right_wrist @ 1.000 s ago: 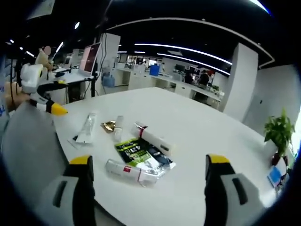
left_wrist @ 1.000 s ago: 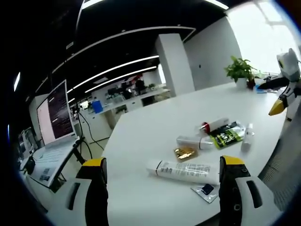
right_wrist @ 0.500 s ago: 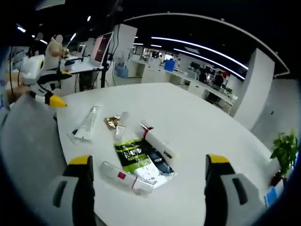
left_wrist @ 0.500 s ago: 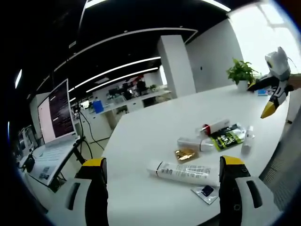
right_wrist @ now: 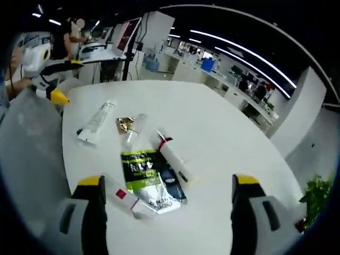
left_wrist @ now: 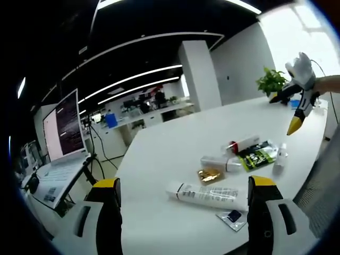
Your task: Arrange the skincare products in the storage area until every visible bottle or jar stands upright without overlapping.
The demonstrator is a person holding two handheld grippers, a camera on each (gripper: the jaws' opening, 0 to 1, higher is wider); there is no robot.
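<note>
1. Products lie flat on your white round table [left_wrist: 175, 143] in the left gripper view, none upright. Your left gripper [left_wrist: 183, 212] sits low at the near edge, its two yellow-tipped fingers [left_wrist: 109, 204] wide apart with nothing between them.
2. Nearest those fingers is a long white tube [left_wrist: 207, 194] on its side, with a small dark sachet [left_wrist: 232, 215] just beside it at the table edge. Beyond the tube sits a small gold packet [left_wrist: 208, 173], then a short white tube [left_wrist: 220, 161] lying flat.
3. Farther right, a red-capped white tube [left_wrist: 241, 142] lies beside a green and black pouch [left_wrist: 255, 155], and a small clear bottle [left_wrist: 278, 158] lies near the right edge. Your right gripper [left_wrist: 297, 101] hangs in the air above the far right of the table. A potted plant [left_wrist: 271, 81] stands behind it, and a laptop [left_wrist: 61, 143] stands on a stand at the left.
4. In the right gripper view, your right gripper [right_wrist: 166, 212] is over the table [right_wrist: 228, 143], its fingers [right_wrist: 247, 204] spread wide and empty.
5. Between them lies the green and black pouch [right_wrist: 146, 175], with the small clear bottle [right_wrist: 127, 199] touching its near-left side and the red-capped white tube [right_wrist: 174, 157] along its other side.
6. Farther off lie the short white tube [right_wrist: 133, 133], the gold packet [right_wrist: 125, 123] and the long white tube [right_wrist: 96, 122]. Your left gripper [right_wrist: 50, 87] is at the far left; you cannot tell from here how its fingers stand.
</note>
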